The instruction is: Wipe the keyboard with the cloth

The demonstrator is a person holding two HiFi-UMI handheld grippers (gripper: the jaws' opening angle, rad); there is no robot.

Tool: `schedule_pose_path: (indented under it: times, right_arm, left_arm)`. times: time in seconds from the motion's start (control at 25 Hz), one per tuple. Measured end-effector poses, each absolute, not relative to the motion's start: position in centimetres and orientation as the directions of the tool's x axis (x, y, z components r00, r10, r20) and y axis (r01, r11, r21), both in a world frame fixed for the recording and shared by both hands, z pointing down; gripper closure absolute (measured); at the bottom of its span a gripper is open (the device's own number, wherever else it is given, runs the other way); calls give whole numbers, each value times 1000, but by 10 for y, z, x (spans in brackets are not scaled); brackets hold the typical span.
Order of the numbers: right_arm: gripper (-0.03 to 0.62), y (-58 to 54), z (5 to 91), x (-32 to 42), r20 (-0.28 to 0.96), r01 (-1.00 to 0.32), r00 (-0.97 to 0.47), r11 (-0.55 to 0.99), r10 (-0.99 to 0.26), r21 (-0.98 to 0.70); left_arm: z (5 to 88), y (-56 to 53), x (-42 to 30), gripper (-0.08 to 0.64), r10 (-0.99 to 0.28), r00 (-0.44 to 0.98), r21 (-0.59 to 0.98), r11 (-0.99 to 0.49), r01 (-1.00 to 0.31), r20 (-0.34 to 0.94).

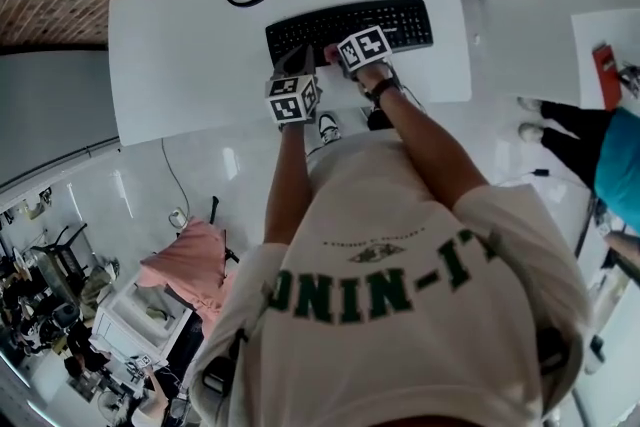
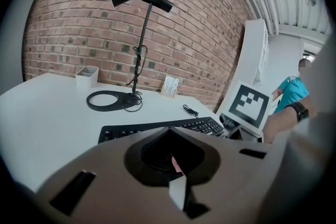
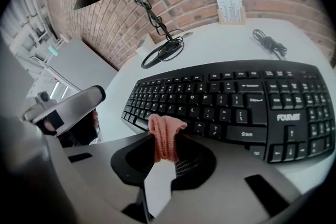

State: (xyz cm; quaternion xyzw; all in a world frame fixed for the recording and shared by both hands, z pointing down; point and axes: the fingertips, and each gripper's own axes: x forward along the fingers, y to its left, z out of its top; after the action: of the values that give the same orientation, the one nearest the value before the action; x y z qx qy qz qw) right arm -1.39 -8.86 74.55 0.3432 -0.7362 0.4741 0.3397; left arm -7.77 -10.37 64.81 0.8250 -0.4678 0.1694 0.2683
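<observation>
The right gripper view shows the right gripper (image 3: 164, 162) squeezed shut on a pink cloth (image 3: 166, 141), just above the front edge of the black keyboard (image 3: 236, 102). The left gripper (image 2: 176, 168) is squeezed shut too, with a thin pink bit of the cloth pinched in it. The keyboard lies on a white table (image 1: 180, 45).

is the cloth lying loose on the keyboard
No, the cloth is pinched in the right gripper, by the front edge of the keyboard.
</observation>
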Motion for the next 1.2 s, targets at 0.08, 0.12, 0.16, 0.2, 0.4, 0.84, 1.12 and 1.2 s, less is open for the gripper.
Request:
schedule_pose_path:
  times: [0.08, 0.12, 0.16, 0.2, 0.4, 0.84, 1.12, 1.2]
  right_arm:
    - [541, -88, 745, -4, 823, -831, -534, 297, -191, -470]
    - [541, -88, 745, 1, 823, -833, -533, 289, -196, -471]
    - [541, -87, 745, 6, 824, -837, -530, 282, -202, -470]
    - [541, -87, 745, 11, 825, -841, -526, 275, -207, -466]
    - [541, -91, 745, 38, 829, -856, -509, 237, -231, -460]
    - [541, -87, 744, 98, 847, -888, -458, 184, -269, -422]
    - [540, -82, 744, 140, 844, -898, -439, 113, -309, -425]
    - [541, -80, 745, 149, 843, -898, -436, 96, -314, -429]
  left_arm:
    - [648, -104, -69, 568, -673, 515, 285, -430, -857, 532]
    - [649, -104, -65, 568, -668, 520, 286, -436, -853, 533]
    - [649, -104, -60, 568, -662, 526, 288, -442, -849, 534]
    - [649, -104, -56, 568, -657, 532, 290, -448, -846, 535]
    - [651, -111, -33, 568, -634, 562, 301, -479, -825, 531]
    - [659, -115, 24, 568, -573, 627, 330, -541, -773, 528]
    - [662, -113, 64, 568, -525, 670, 341, -592, -731, 525]
    - [662, -113, 73, 568, -514, 679, 342, -603, -721, 524]
